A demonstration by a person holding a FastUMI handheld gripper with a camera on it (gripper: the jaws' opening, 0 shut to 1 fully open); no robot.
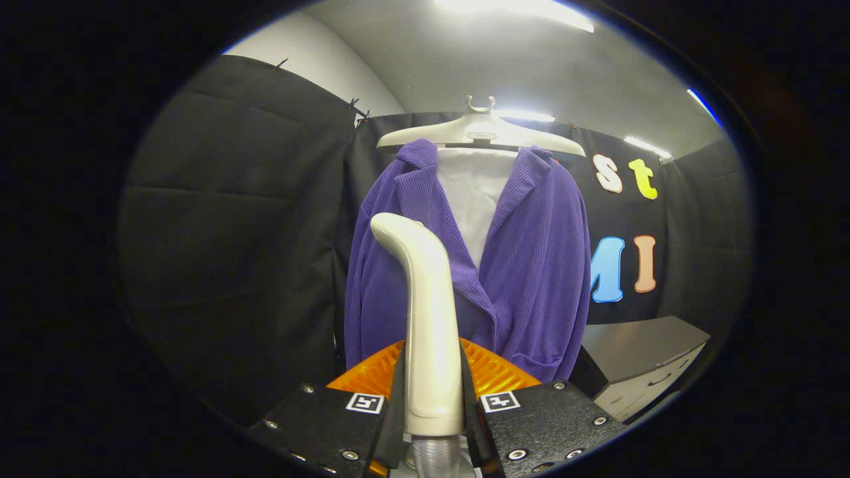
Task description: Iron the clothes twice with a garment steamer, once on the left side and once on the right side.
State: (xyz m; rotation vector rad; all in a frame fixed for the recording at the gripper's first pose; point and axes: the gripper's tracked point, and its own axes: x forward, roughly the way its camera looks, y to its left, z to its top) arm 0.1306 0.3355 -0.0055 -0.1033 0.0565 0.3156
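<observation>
A purple ribbed jacket (pixel 531 265) hangs on a white hanger (pixel 481 131) over a white board, straight ahead of the fingers. My gripper (pixel 431 392) is shut on the cream handle of the garment steamer (pixel 428 318), both orange fingers (pixel 495 372) pressing its sides. The steamer stands upright between the fingers, its head curving up and to the left in front of the jacket's left half. A grey ribbed hose (pixel 435 458) leaves the handle's base. I cannot tell whether the head touches the cloth.
Black cloth walls enclose the booth on the left and behind the jacket. A grey cabinet with drawers (pixel 644 358) stands low on the right, beside the jacket's hem.
</observation>
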